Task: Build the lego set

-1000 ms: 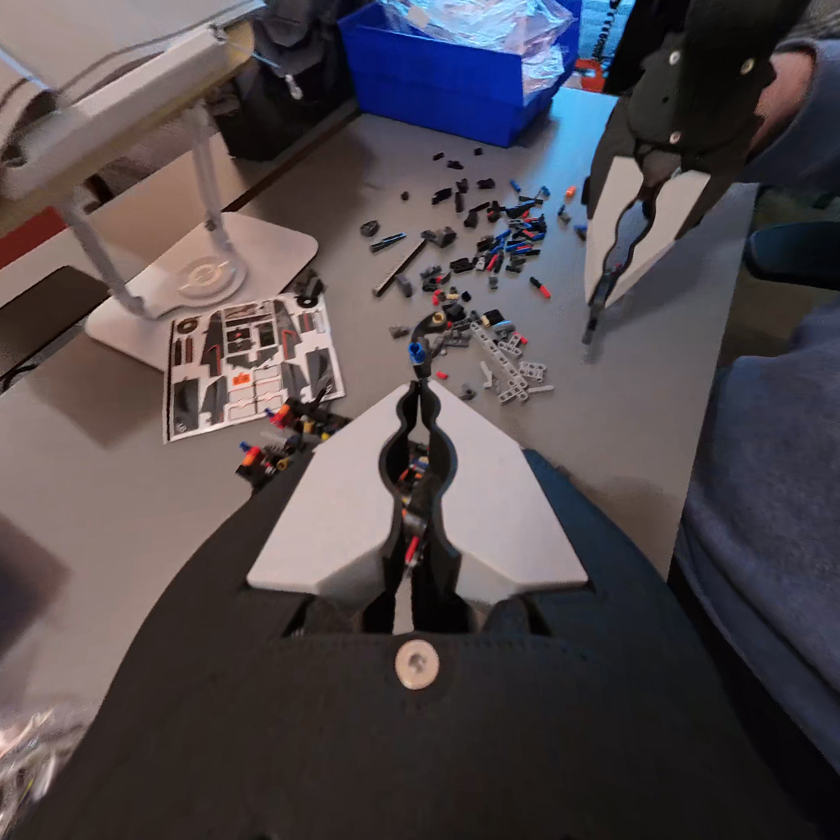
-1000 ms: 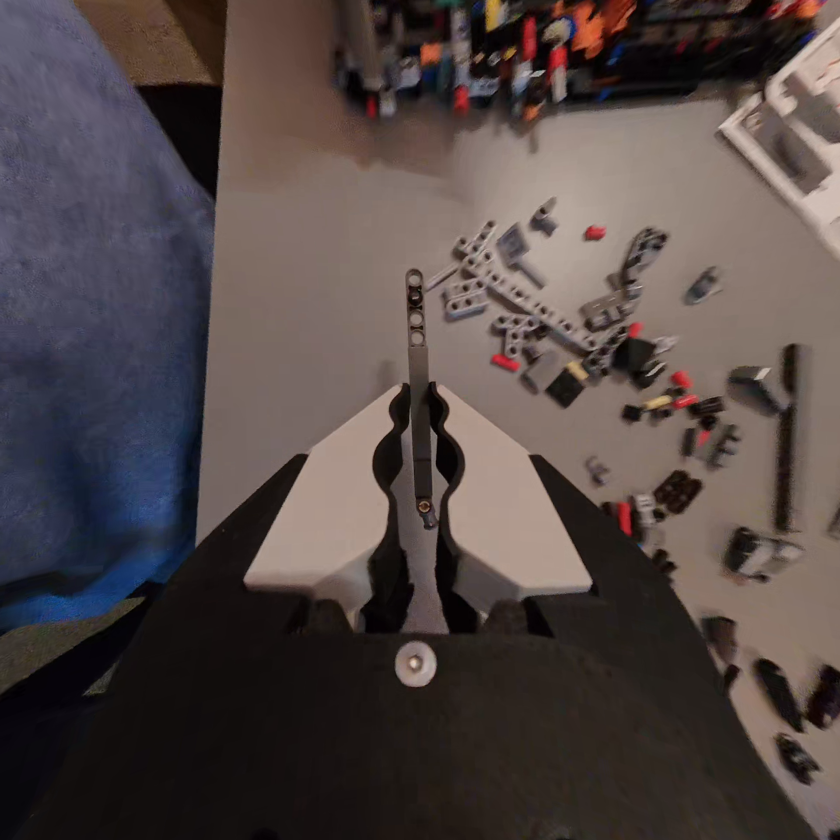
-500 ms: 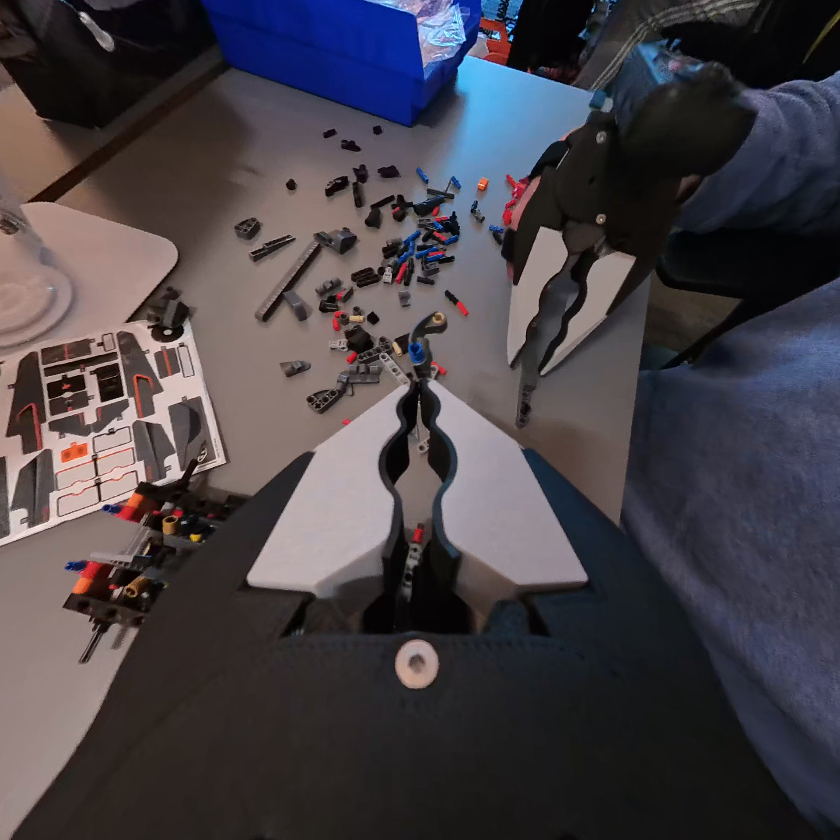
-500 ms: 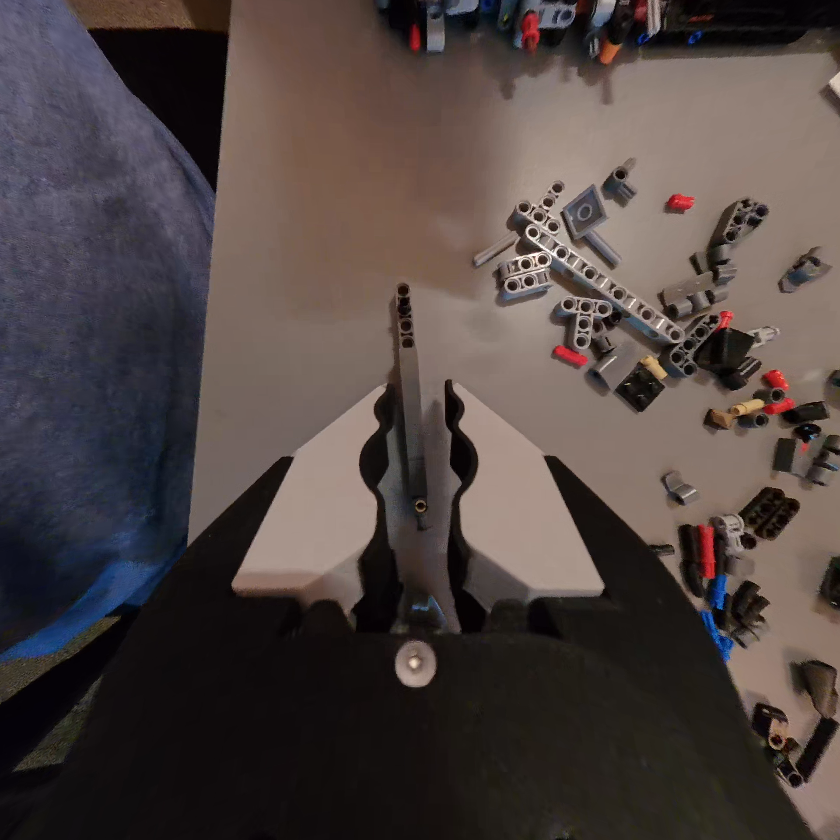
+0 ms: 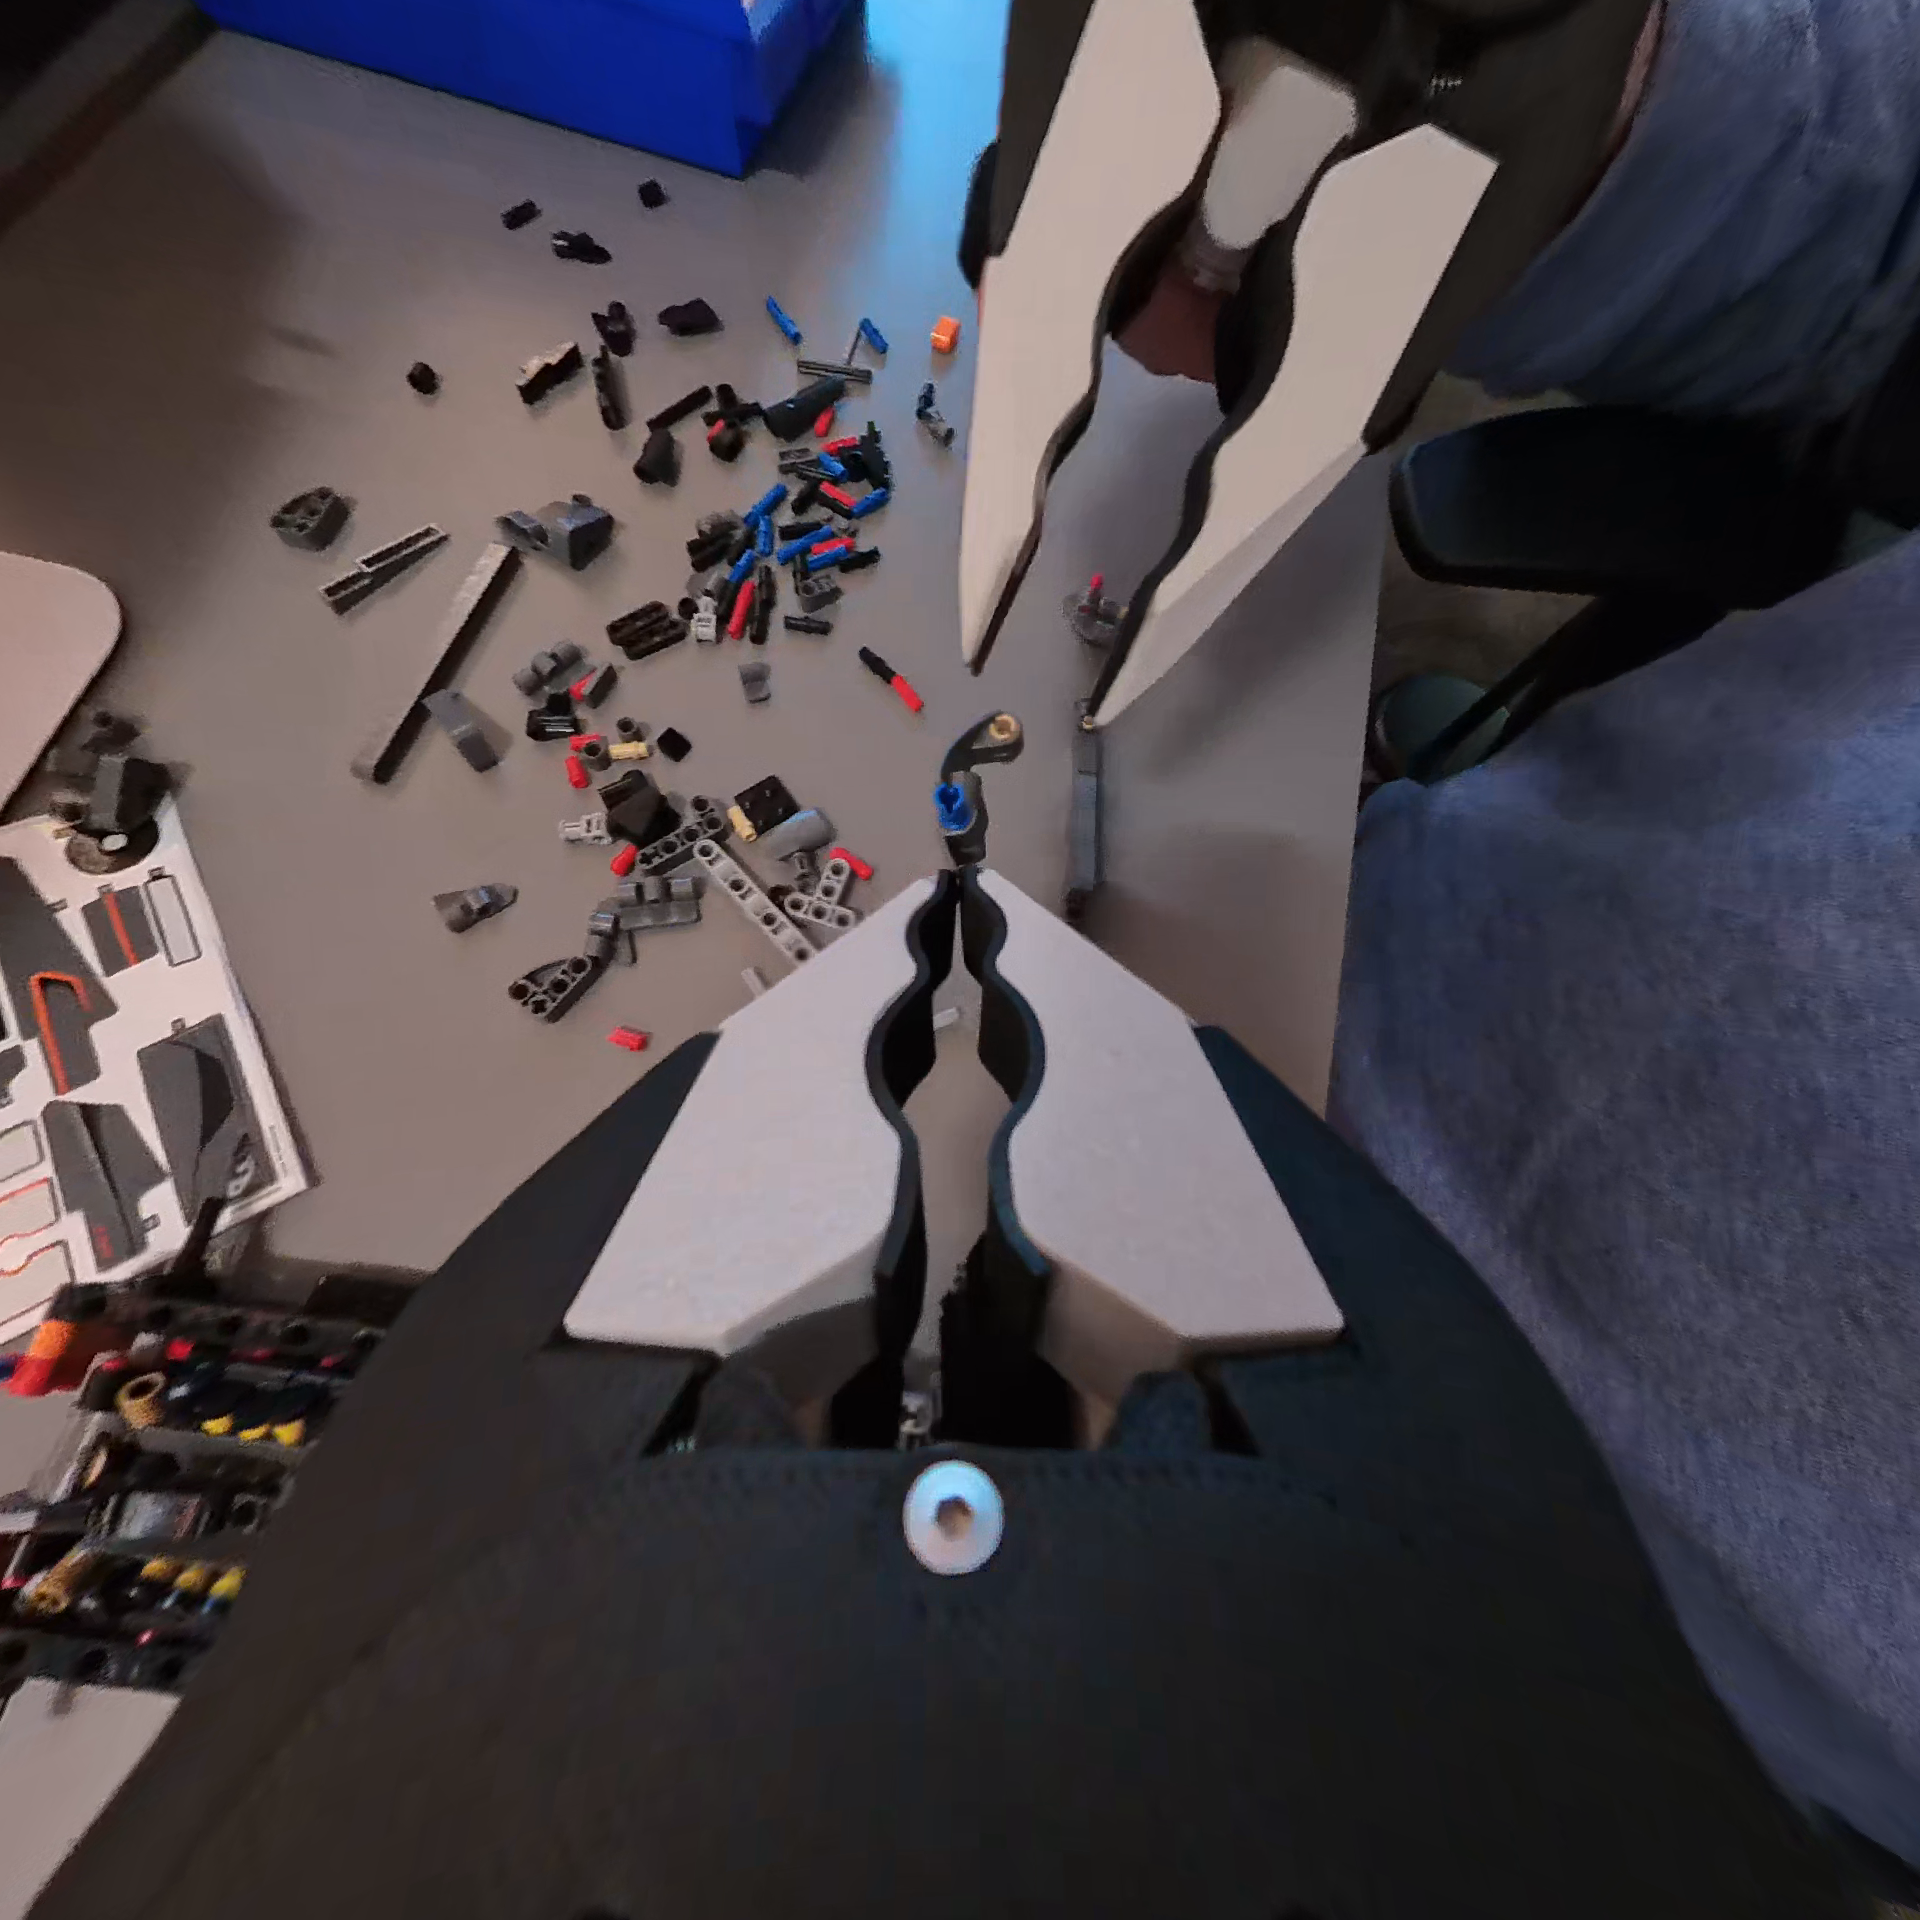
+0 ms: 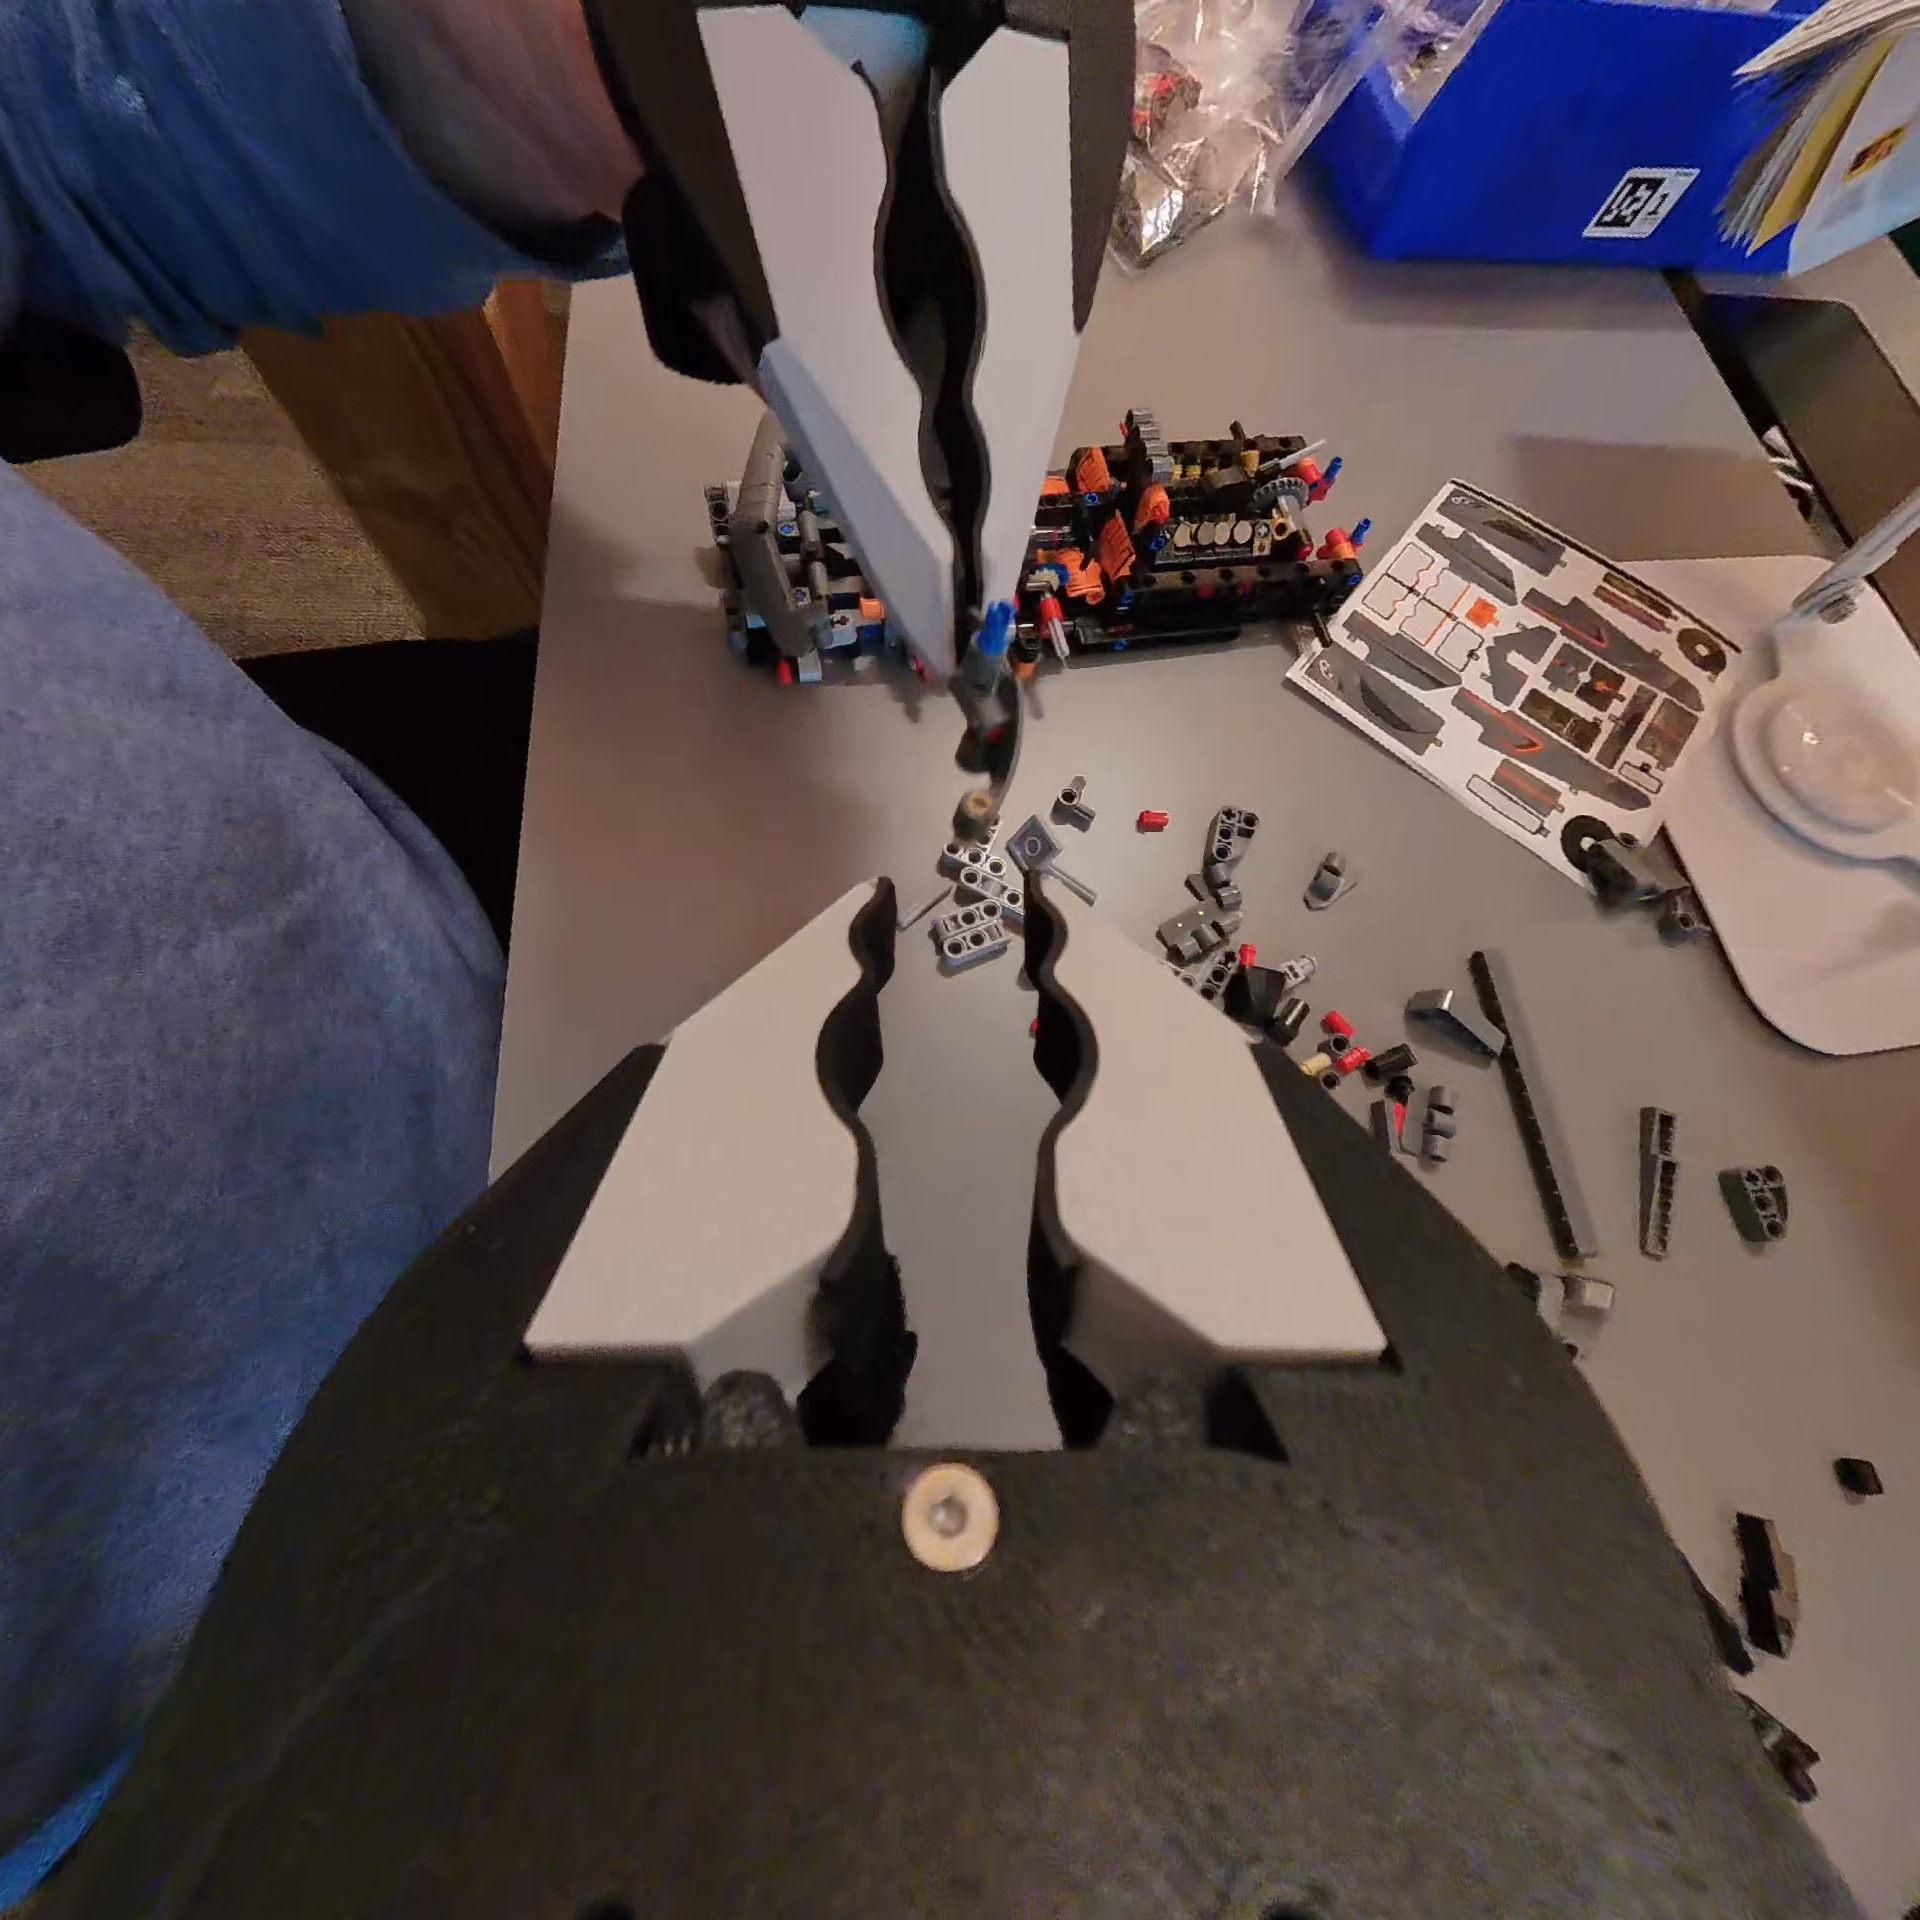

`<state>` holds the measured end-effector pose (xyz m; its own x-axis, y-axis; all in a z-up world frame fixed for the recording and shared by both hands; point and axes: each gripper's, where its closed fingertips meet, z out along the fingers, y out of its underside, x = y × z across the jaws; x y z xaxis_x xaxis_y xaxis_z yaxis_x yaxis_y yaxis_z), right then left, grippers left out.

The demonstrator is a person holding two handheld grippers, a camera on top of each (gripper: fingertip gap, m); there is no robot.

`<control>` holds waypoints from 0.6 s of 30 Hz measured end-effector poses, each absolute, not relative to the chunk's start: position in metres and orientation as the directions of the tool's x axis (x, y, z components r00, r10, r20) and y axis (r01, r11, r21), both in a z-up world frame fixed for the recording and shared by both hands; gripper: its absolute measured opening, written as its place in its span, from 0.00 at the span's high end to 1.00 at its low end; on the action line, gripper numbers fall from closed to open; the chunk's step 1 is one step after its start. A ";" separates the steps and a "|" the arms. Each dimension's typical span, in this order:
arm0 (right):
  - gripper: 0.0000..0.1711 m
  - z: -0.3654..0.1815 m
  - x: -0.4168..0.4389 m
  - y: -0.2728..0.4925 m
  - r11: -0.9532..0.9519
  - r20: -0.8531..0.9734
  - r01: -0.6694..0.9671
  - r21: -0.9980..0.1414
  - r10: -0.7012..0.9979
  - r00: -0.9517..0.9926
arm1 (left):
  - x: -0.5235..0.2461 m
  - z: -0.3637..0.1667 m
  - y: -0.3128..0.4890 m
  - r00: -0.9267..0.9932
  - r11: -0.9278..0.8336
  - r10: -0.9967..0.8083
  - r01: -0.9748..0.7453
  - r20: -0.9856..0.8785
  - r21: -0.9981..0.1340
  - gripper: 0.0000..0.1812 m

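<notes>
My left gripper is shut on a small black curved lego piece with a blue pin and holds it above the grey table. It also shows in the right wrist view, pointing down with that piece at its tips. My right gripper is open and empty; in the left wrist view it hangs just beyond the held piece. A long grey beam lies on the table under its right finger. The partly built black and orange model stands behind the left gripper.
Loose lego pieces are scattered over the table middle and also show in the right wrist view. A sticker sheet, a white lamp base and a blue bin stand further off. The table edge and a person's blue clothing are close. Tip to tip, the grippers are about 4 cm apart.
My right gripper has opened and let go of the long grey beam, which now lies on the table. The two grippers have come closer together; the left still holds its piece.
</notes>
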<state>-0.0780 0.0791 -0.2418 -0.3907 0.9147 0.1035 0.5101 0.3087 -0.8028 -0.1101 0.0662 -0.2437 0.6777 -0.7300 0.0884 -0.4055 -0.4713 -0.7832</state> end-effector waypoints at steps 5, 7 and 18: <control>0.88 -0.253 -0.071 0.073 0.281 0.043 0.535 -0.797 0.909 -0.414 | -0.091 -0.260 0.059 0.682 -0.510 -0.723 -0.416 0.112 -0.753 1.00; 0.87 -0.259 -0.067 0.072 0.264 0.009 0.556 -0.788 0.908 -0.419 | -0.085 -0.272 0.053 0.691 -0.528 -0.717 -0.450 0.094 -0.720 1.00; 0.85 -0.292 -0.057 0.063 0.271 -0.069 0.618 -0.738 0.881 -0.469 | -0.077 -0.304 0.043 0.628 -0.477 -0.778 -0.550 0.037 -0.686 1.00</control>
